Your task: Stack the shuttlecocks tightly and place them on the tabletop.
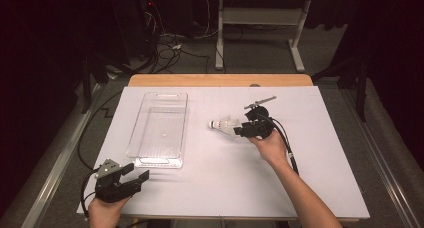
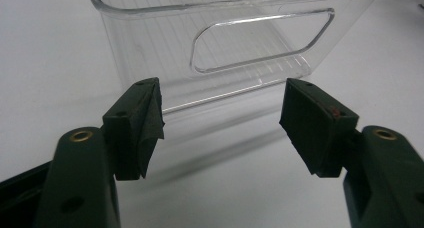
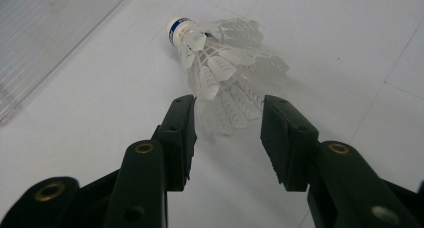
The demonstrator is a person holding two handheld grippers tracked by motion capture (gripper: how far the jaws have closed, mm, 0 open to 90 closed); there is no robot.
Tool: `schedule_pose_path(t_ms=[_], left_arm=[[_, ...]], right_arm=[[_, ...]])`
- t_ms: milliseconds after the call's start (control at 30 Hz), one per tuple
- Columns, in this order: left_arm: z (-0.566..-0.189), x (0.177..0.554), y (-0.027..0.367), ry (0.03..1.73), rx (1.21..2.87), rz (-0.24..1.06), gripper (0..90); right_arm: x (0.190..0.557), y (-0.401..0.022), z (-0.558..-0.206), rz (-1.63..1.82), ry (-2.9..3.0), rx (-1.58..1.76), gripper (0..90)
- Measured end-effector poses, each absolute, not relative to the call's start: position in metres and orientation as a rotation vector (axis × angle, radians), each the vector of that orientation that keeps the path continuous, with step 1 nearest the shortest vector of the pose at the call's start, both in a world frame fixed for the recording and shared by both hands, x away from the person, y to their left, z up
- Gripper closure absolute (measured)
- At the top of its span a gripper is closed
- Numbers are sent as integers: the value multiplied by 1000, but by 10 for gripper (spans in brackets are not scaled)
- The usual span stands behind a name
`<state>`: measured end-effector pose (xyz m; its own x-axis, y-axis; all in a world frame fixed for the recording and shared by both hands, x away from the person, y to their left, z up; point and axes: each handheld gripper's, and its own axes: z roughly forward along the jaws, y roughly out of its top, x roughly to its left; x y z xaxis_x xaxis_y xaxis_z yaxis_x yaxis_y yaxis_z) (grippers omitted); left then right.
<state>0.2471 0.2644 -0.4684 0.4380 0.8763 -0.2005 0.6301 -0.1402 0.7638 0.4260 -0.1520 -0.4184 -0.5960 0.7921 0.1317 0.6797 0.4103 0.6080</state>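
A white feathered shuttlecock lies on its side on the white table cover, its cork tip pointing left toward the tray. My right gripper reaches it from the right. In the right gripper view the shuttlecock has the end of its skirt just between the tips of my right gripper; the jaws stand apart and the pads do not press on the feathers. My left gripper rests open near the table's front left corner. In the left gripper view my left gripper holds nothing and faces the tray's near end wall.
A clear plastic tray with nothing in it lies lengthwise left of centre; its handle cut-out faces the left gripper. The white cover ends short of the wooden far edge. Cables and a desk frame lie beyond.
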Motion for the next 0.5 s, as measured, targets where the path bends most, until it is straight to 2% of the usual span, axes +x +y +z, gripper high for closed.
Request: schedule_pose_path(t_ms=[500], left_arm=[[-469, 247, 264, 1279, 1862, 375, 340]], right_arm=[[415, -163, -420, 953, 2442, 1312, 539]])
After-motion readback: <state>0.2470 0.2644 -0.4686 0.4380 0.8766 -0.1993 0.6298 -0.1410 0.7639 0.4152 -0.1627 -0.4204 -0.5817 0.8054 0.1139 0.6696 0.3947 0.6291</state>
